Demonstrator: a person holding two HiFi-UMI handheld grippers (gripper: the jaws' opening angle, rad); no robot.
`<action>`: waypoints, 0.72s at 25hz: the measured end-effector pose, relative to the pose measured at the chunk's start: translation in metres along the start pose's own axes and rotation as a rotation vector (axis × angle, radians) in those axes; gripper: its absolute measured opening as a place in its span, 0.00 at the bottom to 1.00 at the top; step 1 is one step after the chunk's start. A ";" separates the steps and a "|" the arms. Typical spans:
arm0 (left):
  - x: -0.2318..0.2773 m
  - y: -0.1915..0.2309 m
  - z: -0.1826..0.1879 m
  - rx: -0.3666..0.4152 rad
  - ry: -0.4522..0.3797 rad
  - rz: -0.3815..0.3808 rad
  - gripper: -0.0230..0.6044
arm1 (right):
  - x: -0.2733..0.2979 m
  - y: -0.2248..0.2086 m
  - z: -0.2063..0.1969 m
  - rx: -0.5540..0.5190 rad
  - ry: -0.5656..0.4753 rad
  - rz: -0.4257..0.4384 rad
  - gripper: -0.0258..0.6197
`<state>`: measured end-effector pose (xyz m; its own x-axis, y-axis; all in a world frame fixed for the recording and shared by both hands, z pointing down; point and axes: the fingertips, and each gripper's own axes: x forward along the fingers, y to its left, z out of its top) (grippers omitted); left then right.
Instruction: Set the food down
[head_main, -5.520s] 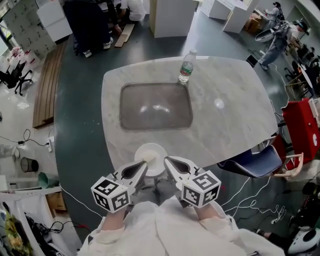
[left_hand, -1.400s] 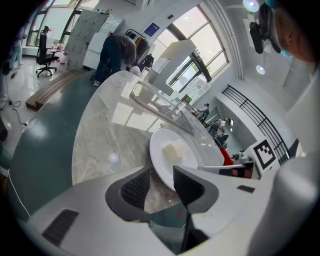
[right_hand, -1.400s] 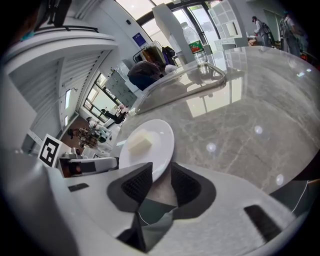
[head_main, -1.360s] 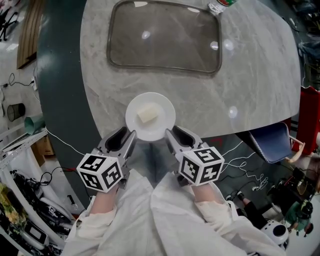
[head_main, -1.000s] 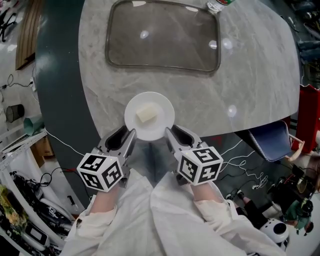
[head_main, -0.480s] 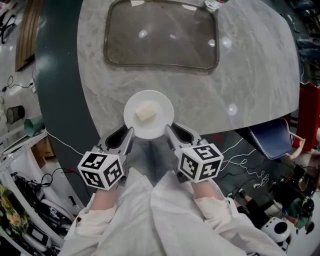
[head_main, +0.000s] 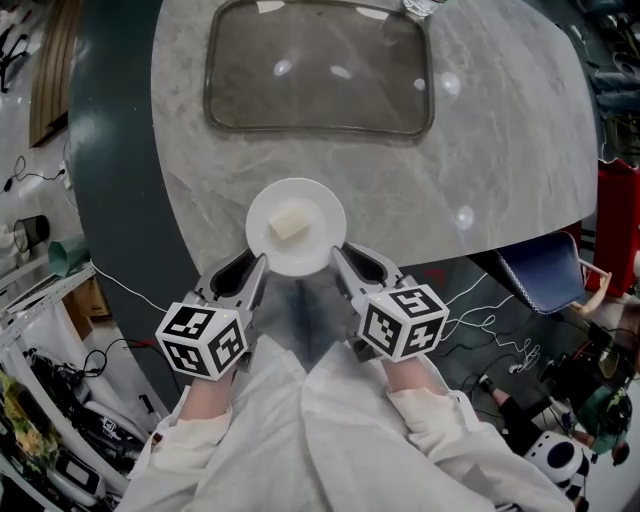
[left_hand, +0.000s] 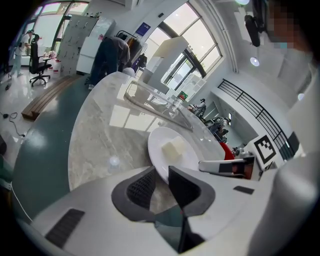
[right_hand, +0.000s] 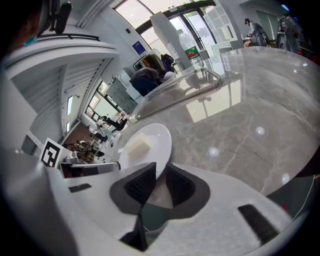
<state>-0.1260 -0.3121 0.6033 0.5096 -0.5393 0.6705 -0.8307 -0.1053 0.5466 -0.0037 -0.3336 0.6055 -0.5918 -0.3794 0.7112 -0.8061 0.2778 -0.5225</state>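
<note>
A round white plate (head_main: 318, 245) carries a pale block of food (head_main: 289, 224) and lies over the marble table's near edge. My left gripper (head_main: 258, 266) pinches the plate's near-left rim. My right gripper (head_main: 340, 258) pinches the near-right rim. In the left gripper view the plate (left_hand: 159, 159) runs between the dark pads of the left gripper (left_hand: 161, 176), with the food (left_hand: 173, 149) just beyond. In the right gripper view the right gripper (right_hand: 160, 172) is shut on the rim of the plate (right_hand: 159, 136), with the food (right_hand: 137, 146) on its left half.
The grey marble table (head_main: 490, 130) has a shallow rectangular recessed basin (head_main: 318, 70) beyond the plate. A water bottle (right_hand: 192, 50) stands at the basin's far corner. A blue chair (head_main: 535, 275) and loose cables lie on the floor to the right.
The plate and both grippers have edged slightly forward and left over the table edge. Both grippers stay at the plate's rim.
</note>
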 end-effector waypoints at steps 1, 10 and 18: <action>0.000 0.000 -0.001 0.005 0.001 0.001 0.18 | 0.000 0.000 0.000 0.000 -0.003 0.000 0.12; -0.003 -0.001 0.008 0.068 -0.002 -0.003 0.18 | -0.001 0.003 0.007 0.015 -0.033 -0.012 0.11; -0.008 -0.004 0.014 0.082 -0.011 -0.007 0.18 | -0.006 0.008 0.012 0.016 -0.042 -0.025 0.11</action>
<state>-0.1303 -0.3191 0.5884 0.5130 -0.5473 0.6613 -0.8432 -0.1769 0.5077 -0.0068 -0.3394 0.5913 -0.5706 -0.4231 0.7039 -0.8204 0.2540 -0.5123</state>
